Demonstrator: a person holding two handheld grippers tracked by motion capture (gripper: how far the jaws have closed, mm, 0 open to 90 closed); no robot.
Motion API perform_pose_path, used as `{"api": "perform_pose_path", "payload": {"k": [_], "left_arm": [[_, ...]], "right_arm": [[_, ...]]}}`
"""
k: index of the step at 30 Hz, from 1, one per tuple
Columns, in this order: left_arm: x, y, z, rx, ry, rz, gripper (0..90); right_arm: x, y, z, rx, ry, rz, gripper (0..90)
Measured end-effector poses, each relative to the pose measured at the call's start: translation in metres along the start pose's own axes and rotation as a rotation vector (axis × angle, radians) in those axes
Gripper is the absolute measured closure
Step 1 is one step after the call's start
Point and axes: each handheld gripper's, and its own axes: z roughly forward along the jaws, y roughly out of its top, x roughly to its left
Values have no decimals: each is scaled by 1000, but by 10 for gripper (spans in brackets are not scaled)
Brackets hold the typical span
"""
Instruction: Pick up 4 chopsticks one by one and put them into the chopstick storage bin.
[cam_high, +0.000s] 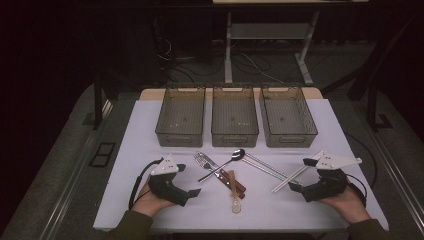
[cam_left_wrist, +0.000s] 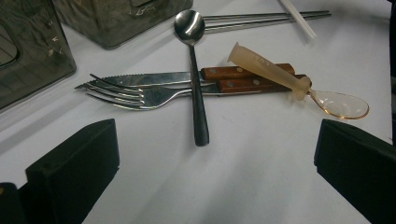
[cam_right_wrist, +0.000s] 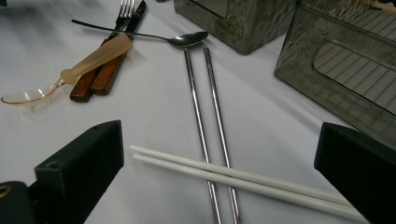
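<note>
I see the white desk (cam_high: 150, 200) with three grey bins (cam_high: 234, 122) at the far side, all empty as far as I can tell. My left hand-held gripper (cam_high: 188, 180) and my right hand-held gripper (cam_high: 302, 174) rest near the front edge, both wide open and holding nothing. Between them lies the cutlery in a pile. The metal chopsticks (cam_right_wrist: 205, 116) go under the white chopsticks (cam_right_wrist: 243, 179), so lifting one pair may drag the other. The metal spoon (cam_left_wrist: 195, 74) lies across the fork (cam_left_wrist: 140, 95) and the knife (cam_left_wrist: 187, 78), and the plastic spoon (cam_left_wrist: 299, 86) rests on their wooden handles. I think pulling a lower piece could scatter the upper ones, and the thin flat pieces may slip from my jaws.
</note>
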Motion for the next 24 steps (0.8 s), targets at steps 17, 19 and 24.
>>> {"api": "perform_pose_path", "payload": {"k": [17, 19, 24], "left_arm": [[0, 0, 0, 1, 1, -1, 0], [0, 0, 0, 2, 1, -1, 0], [0, 0, 0, 3, 1, -2, 0]], "right_arm": [[-12, -1, 6, 56, 82, 5, 270], [-12, -1, 8, 73, 102, 0, 347], [-12, -2, 13, 108, 133, -3, 534]]}}
